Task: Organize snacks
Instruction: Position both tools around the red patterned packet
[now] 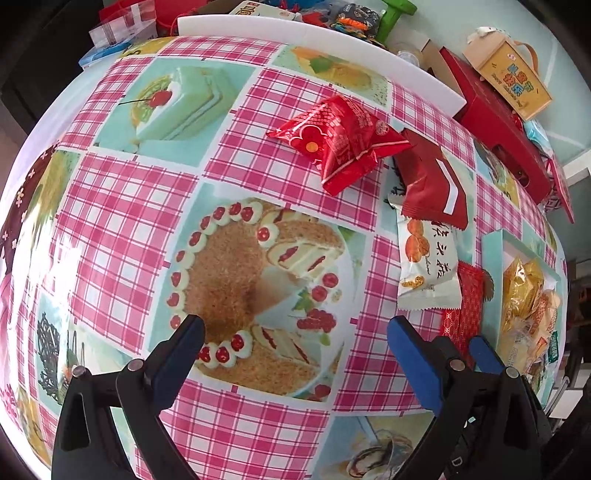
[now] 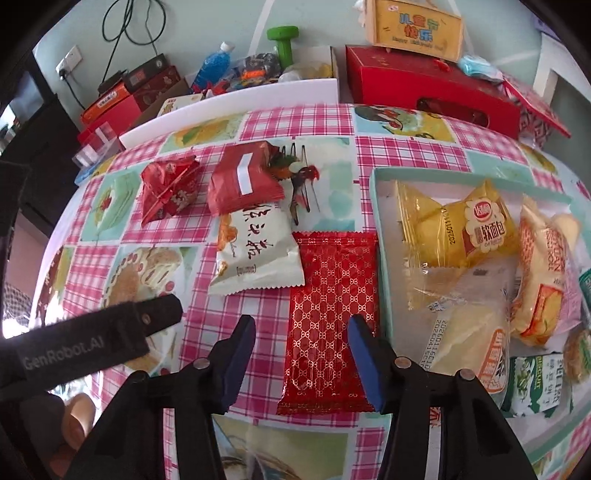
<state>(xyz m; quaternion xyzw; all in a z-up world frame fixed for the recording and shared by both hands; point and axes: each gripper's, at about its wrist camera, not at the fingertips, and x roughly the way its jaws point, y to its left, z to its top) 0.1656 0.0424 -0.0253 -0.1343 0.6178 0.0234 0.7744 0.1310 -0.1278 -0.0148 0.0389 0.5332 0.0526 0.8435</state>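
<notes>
A flat red patterned packet (image 2: 332,314) lies on the checked tablecloth, just left of a teal tray (image 2: 380,221) that holds a yellow bread packet (image 2: 476,229) and several other snacks. My right gripper (image 2: 303,328) hangs over the packet's near half. Its right finger overlaps the packet's right edge, while cloth shows between the left finger and the packet, so it reads as open. My left gripper (image 1: 295,328) stands wide open over a printed cake, with nothing between its fingers. Farther back lie a white packet (image 2: 255,251), a dark red packet (image 2: 240,184) and bright red packets (image 2: 168,188).
Along the table's far edge runs a white foam board (image 2: 229,107). Behind it are a red box (image 2: 424,88), a yellow gift box (image 2: 413,29), a green dumbbell (image 2: 282,44) and a blue bottle (image 2: 210,66). A hand (image 2: 74,413) shows at lower left.
</notes>
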